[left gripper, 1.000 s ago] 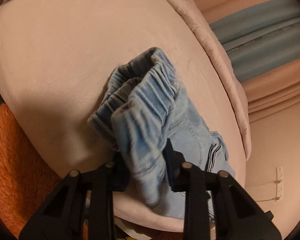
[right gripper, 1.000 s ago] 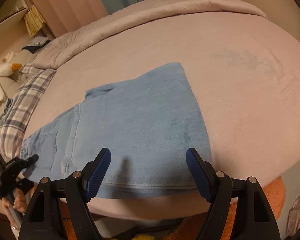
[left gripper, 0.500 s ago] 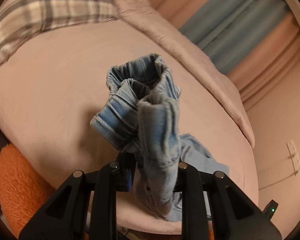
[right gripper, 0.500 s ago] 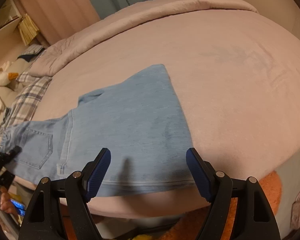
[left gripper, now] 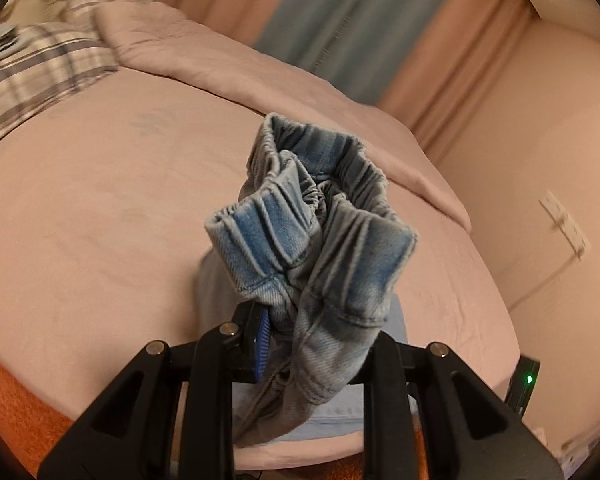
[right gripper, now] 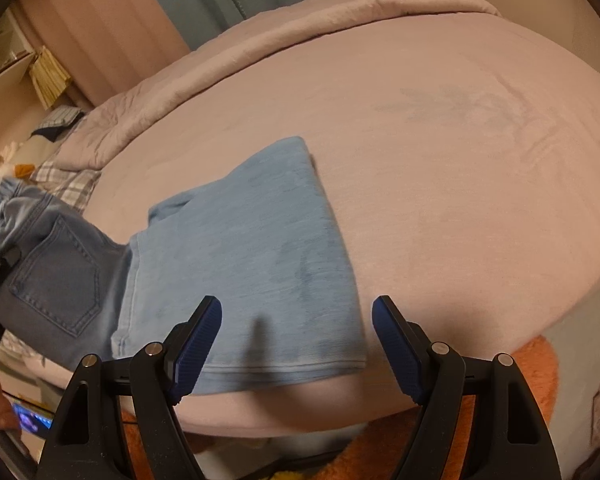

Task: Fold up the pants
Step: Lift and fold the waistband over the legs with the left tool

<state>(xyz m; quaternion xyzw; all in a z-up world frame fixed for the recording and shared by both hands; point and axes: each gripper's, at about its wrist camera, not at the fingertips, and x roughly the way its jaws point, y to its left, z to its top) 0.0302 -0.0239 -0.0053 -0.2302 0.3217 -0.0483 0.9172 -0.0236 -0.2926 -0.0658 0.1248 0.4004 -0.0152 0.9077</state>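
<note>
The left gripper (left gripper: 316, 344) held the waistband of the pants (right gripper: 244, 256) lifted at the left, probably to fold it over the legs lying flat on the bed (right gripper: 460, 160), while the right gripper (right gripper: 296, 344) waited wide and empty near the hem.

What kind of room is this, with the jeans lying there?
Most likely a bedroom. The jeans lie on a big bed with a pink cover, a folded-back quilt runs along its far side, and long curtains hang behind it.
</note>
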